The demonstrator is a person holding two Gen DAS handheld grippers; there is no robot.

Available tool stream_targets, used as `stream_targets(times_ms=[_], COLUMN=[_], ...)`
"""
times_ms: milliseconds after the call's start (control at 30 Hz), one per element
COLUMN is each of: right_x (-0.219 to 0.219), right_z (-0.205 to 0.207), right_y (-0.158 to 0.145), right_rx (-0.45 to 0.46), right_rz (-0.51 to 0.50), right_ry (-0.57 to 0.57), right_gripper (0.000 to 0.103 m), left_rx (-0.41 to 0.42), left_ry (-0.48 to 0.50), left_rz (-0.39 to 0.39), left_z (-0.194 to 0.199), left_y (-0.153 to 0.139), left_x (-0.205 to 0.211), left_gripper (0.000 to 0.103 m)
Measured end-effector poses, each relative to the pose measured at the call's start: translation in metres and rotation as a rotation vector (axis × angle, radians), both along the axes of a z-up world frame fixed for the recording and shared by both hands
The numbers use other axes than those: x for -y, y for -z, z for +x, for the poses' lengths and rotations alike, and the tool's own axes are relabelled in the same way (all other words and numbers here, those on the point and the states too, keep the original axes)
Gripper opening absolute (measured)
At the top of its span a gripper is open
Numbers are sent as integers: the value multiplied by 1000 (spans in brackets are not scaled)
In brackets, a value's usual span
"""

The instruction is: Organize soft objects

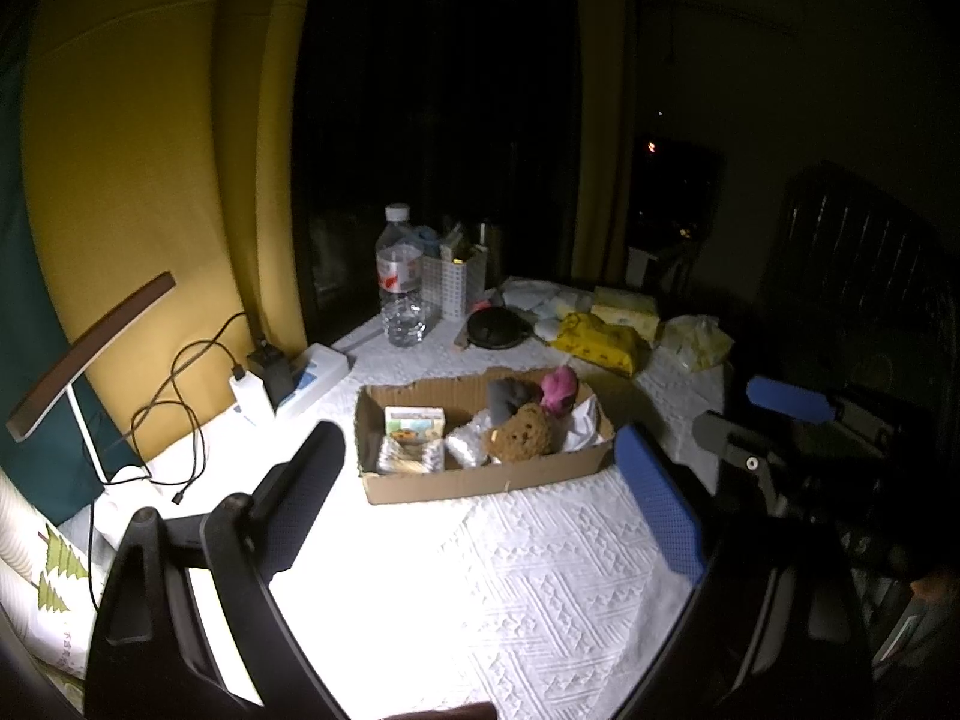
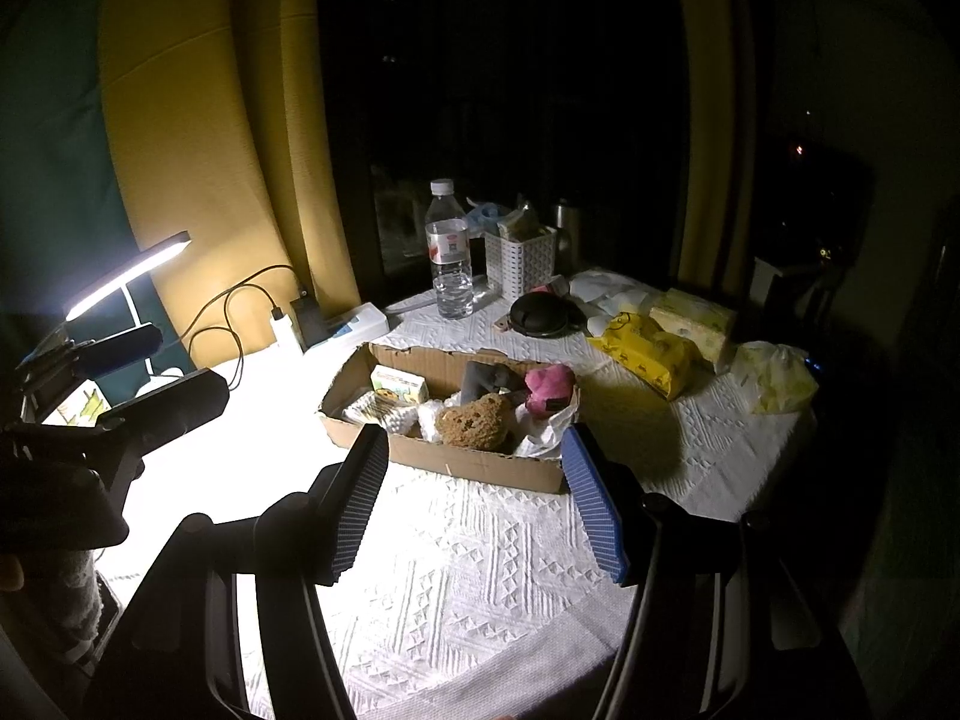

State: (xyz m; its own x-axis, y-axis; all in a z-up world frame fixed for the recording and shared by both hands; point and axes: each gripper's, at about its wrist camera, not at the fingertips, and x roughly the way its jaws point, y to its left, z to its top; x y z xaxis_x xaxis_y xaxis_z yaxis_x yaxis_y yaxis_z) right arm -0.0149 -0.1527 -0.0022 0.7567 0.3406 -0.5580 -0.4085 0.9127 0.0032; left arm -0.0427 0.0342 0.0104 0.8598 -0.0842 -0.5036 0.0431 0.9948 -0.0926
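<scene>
A shallow cardboard box (image 2: 480,468) sits on the white textured tablecloth (image 2: 480,570), lit hard by the desk lamp (image 2: 129,276) off at nine o'clock. Inside it lie the soft things: a brown sponge (image 2: 474,420) near the front wall, a pink plush toy (image 2: 549,387) at about one o'clock from the sponge, a grey plush (image 2: 486,378) behind, and a small printed carton (image 2: 399,389) toward the left end.

The right gripper (image 2: 477,501) hangs just short of the box, jaws spread wide and holding nothing; the box's near wall lies at twelve o'clock between the two blue pads, the sponge straight beyond it. The left gripper (image 1: 480,486) is likewise wide open and empty, with the box at twelve o'clock just past its fingertips, apart from them.

Farther back stand a water bottle (image 2: 449,252) and a white basket (image 2: 521,264), with yellow tissue packs (image 2: 651,354) at two o'clock.
</scene>
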Motion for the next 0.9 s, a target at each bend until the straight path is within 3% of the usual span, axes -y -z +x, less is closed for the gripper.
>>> stream_targets(times_ms=[900], right_x=[1], right_z=[2], right_y=[3], right_rx=[-8], right_rz=[-2], right_ry=[-2], right_gripper=[64], left_rx=[-3], left_ry=[-2], left_rz=[-4], left_z=[2], left_y=[4], left_x=[3], left_gripper=[93])
